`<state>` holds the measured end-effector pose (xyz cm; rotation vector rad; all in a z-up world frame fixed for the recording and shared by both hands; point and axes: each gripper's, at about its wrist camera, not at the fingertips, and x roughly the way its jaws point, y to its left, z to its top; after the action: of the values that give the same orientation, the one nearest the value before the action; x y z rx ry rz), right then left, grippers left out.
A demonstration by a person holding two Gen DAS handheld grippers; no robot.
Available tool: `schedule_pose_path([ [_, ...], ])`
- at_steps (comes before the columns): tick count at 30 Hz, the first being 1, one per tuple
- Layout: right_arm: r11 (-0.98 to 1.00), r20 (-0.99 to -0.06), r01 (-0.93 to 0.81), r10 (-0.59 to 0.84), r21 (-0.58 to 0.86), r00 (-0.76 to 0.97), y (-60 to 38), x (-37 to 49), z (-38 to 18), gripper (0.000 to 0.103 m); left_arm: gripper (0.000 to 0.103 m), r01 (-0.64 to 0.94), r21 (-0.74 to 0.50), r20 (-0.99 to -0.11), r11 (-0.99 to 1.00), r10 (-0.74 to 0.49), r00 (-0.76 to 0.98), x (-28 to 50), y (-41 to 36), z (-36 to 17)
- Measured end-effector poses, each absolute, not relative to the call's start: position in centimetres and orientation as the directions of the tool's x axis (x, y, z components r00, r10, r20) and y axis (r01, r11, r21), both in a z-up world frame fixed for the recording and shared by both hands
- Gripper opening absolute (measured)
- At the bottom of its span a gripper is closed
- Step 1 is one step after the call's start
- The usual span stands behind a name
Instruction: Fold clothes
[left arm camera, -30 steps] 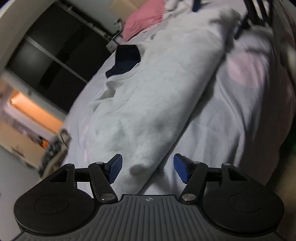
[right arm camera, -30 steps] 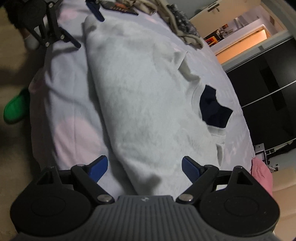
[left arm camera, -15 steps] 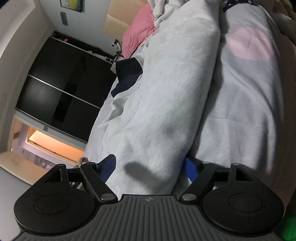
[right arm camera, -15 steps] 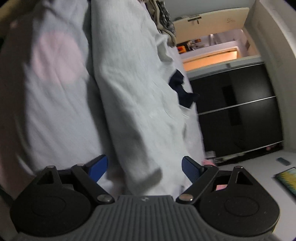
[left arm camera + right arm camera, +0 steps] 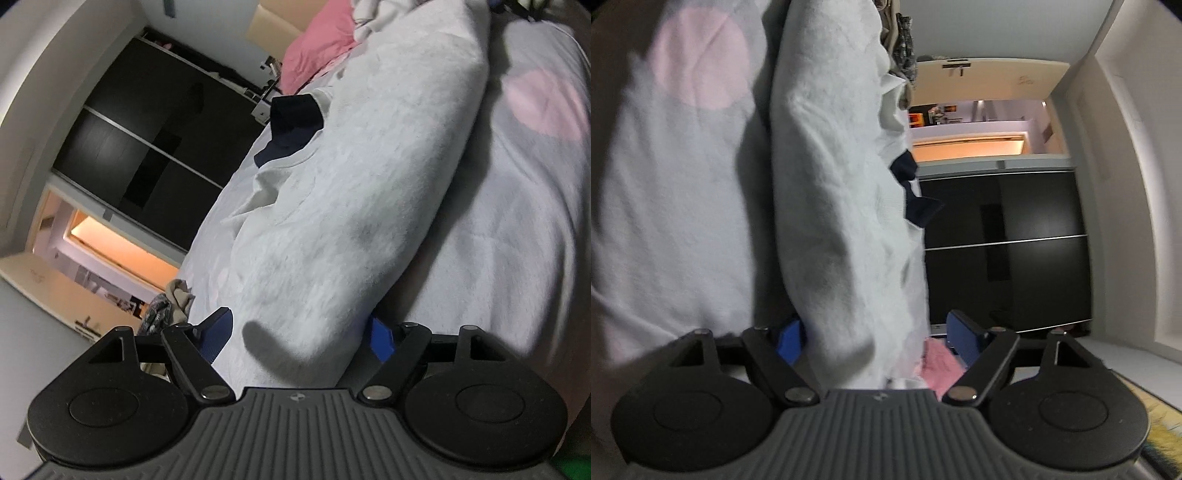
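Note:
A light grey sweatshirt (image 5: pixel 351 206), folded into a long strip, lies on the bed; its dark navy neck lining (image 5: pixel 291 125) shows. My left gripper (image 5: pixel 299 334) stands wide open at one short end, and the cloth's edge lies between its blue pads (image 5: pixel 218 332) without being pinched. In the right wrist view the same sweatshirt (image 5: pixel 842 177) runs away from my right gripper (image 5: pixel 877 339). Its jaws are closing around the other short end. One pad is tucked beside the cloth, and the other pad (image 5: pixel 962 339) stands apart from it.
The bed sheet (image 5: pixel 517 221) is pale with pink dots. A pink pillow (image 5: pixel 317 48) lies at the bed's far end, and a pile of clothes (image 5: pixel 173 299) at the other. Dark wardrobe doors (image 5: pixel 1004 240) and a lit doorway (image 5: pixel 967 144) stand beyond the bed.
My right gripper dropped and rolled from above the sweatshirt down to its end. My left jaws widened and now straddle the near end.

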<state>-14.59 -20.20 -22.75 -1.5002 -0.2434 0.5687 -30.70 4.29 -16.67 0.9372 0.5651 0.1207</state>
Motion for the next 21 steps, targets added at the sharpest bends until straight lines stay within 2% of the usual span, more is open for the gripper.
schedule_pose_path([
  [3, -0.067, -0.229, -0.224, 0.46, -0.972, 0.858, -19.5, -14.1, -23.4, 0.077, 0.075, 0.171, 0.78, -0.442, 0.602, 0.337, 0.831, -30.3, 4.6, -16.9],
  [5, -0.122, -0.276, -0.248, 0.454, -0.961, 0.847, -19.3, -14.0, -23.7, 0.065, 0.073, 0.187, 0.765, -0.464, 0.617, 0.326, 0.824, -30.1, 5.0, -16.9],
  [6, -0.152, -0.3, -0.259, 0.451, -0.954, 0.841, -19.2, -14.0, -23.9, 0.042, 0.06, 0.203, 0.748, -0.485, 0.632, 0.312, 0.817, -30.1, 5.2, -16.6],
  [7, -0.167, -0.324, -0.278, 0.444, -0.946, 0.835, -19.2, -14.0, -23.7, 0.016, 0.055, 0.224, 0.735, -0.505, 0.64, 0.298, 0.81, -30.2, 5.3, -16.4],
  [8, -0.175, -0.347, -0.301, 0.436, -0.938, 0.83, -19.1, -14.0, -23.4, 0.016, 0.048, 0.237, 0.741, -0.507, 0.629, 0.292, 0.811, -30.4, 5.2, -16.2],
  [9, -0.183, -0.371, -0.323, 0.428, -0.929, 0.824, -19.0, -14.0, -23.2, 0.015, 0.037, 0.249, 0.753, -0.501, 0.609, 0.287, 0.816, -30.7, 5.0, -16.0],
  [12, -0.147, -0.423, -0.401, 0.431, -0.904, 0.797, -18.9, -13.7, -20.8, 0.013, 0.03, 0.33, 0.763, -0.53, 0.556, 0.245, 0.812, -31.4, 5.3, -15.0],
  [19, -0.223, -0.598, -0.571, 0.485, -0.79, 0.639, -20.2, -14.4, -13.9, 0.012, 0.025, 0.544, 0.716, -0.648, 0.437, 0.128, 0.751, -34.6, 7.2, -10.6],
  [21, -0.256, -0.67, -0.643, 0.493, -0.722, 0.555, -21.0, -15.2, -11.5, 0.012, 0.025, 0.602, 0.666, -0.697, 0.44, 0.079, 0.713, -36.2, 7.6, -8.8],
])
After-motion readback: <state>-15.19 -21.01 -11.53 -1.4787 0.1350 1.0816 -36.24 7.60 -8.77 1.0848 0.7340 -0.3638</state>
